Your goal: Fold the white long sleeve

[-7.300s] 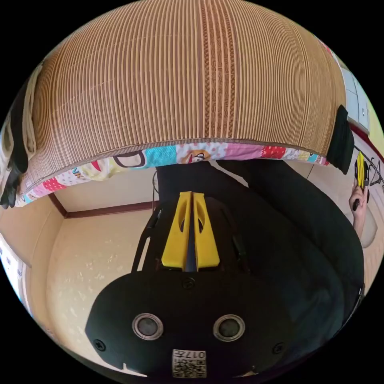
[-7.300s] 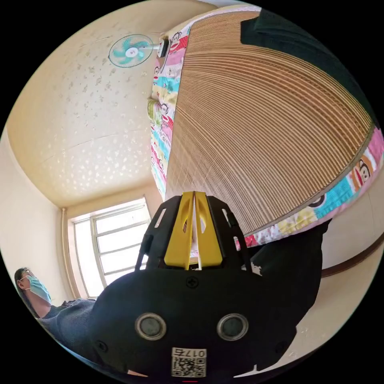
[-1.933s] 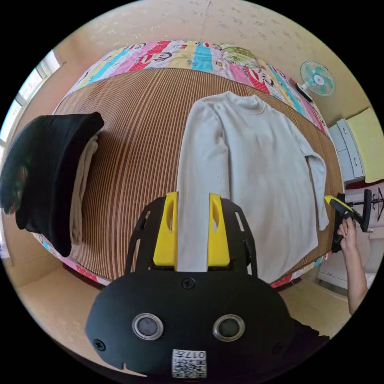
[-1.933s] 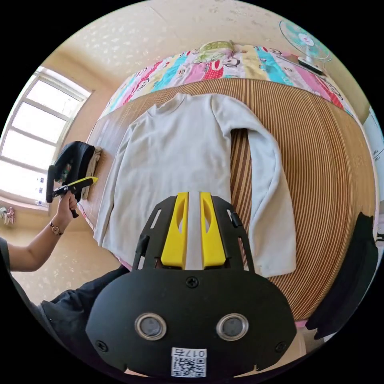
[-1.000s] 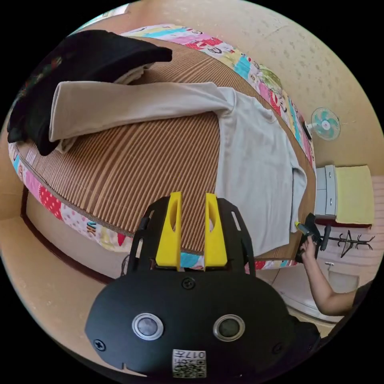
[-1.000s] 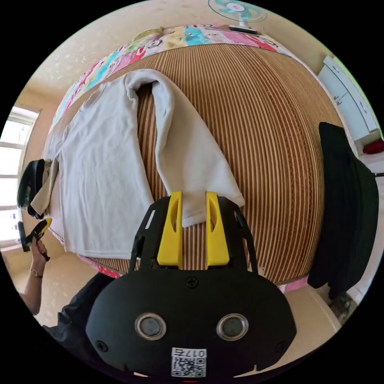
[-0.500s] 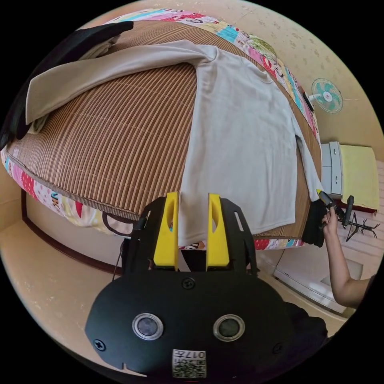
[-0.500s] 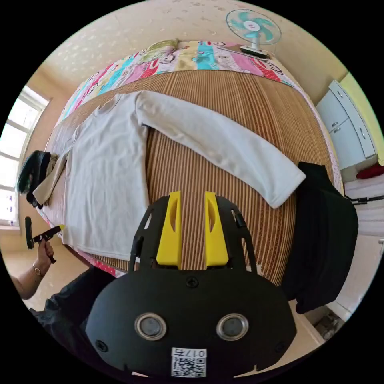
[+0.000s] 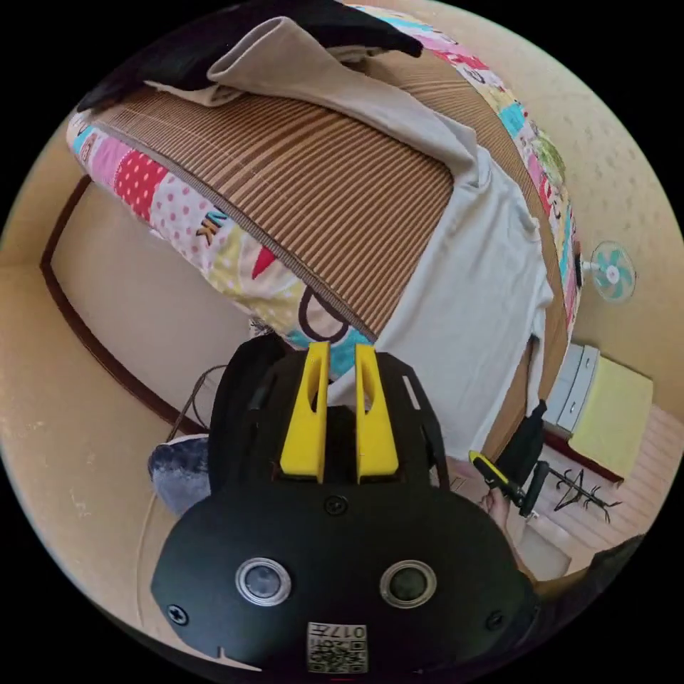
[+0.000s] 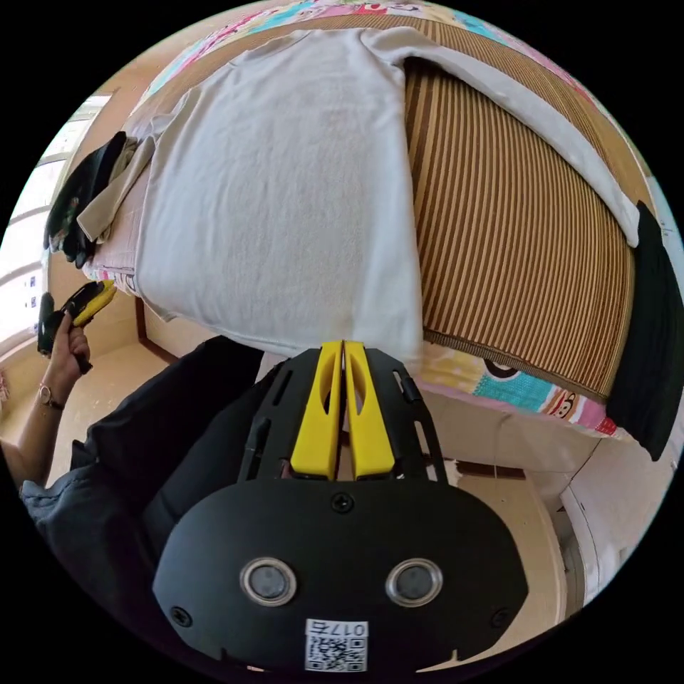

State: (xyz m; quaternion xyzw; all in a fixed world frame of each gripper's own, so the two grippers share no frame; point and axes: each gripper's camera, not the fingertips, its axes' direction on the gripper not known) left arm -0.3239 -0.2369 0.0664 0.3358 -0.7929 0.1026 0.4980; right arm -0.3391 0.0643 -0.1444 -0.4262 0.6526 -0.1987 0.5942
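White long sleeve [image 10: 285, 178] lies spread flat, front down or up cannot be told, across a striped bamboo mat [image 10: 513, 235] on a bed with a patchwork cartoon sheet [image 9: 214, 242]; its hem hangs at the near edge of the bed, and both sleeves stretch out sideways, one reaching a dark garment [image 10: 652, 335] at the mat's far side, the other resting against a pile of dark and beige clothes [image 10: 85, 192]; the right gripper [image 10: 344, 353] sits at the hem's corner with its yellow jaws drawn together, though whether cloth is pinched between them cannot be told; the left gripper [image 9: 342, 353], seen in its own view near the opposite corner of the hem, holds its jaws a small way apart with nothing between them; a hand [image 10: 68, 349] grips its handle; a standing fan [image 9: 611, 272] shows against the wall.
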